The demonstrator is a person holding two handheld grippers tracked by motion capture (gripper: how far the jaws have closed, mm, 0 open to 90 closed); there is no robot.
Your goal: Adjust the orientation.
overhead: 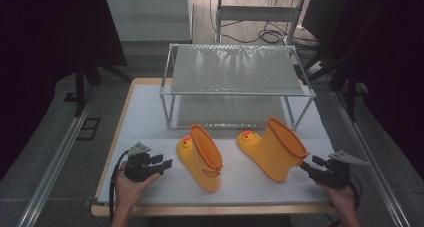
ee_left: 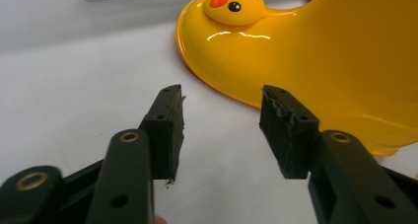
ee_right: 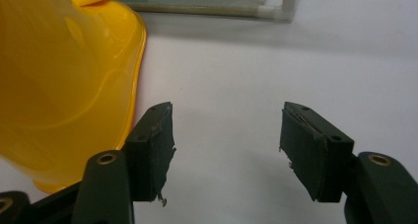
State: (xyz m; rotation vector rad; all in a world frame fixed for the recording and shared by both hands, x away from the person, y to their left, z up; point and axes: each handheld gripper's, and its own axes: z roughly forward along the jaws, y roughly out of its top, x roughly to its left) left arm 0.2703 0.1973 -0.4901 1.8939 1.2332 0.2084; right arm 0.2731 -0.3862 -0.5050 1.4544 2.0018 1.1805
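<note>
Two hands enter at the near table edge, each holding a gripper, forearms cut off by the frame. On the left gripper (overhead: 162,165) the jaws stand apart with nothing between them, aimed at the left boot (overhead: 200,157), near it but not touching. In the left gripper view the worn pads (ee_left: 172,130) frame bare white table (ee_left: 59,86), and the boot's top runs out of frame.

On the right gripper (overhead: 306,168) the jaws are also spread and empty; from above their tips sit just beside the right boot (overhead: 275,147), perhaps touching its heel, though the angle is too poor to tell. Its own view shows that boot at the left, blurred and cropped.

Both boots stand upright, duck toes facing away.

Behind them stands a two-tier rack (overhead: 237,82), its lower shelf partly hidden by the boots.
</note>
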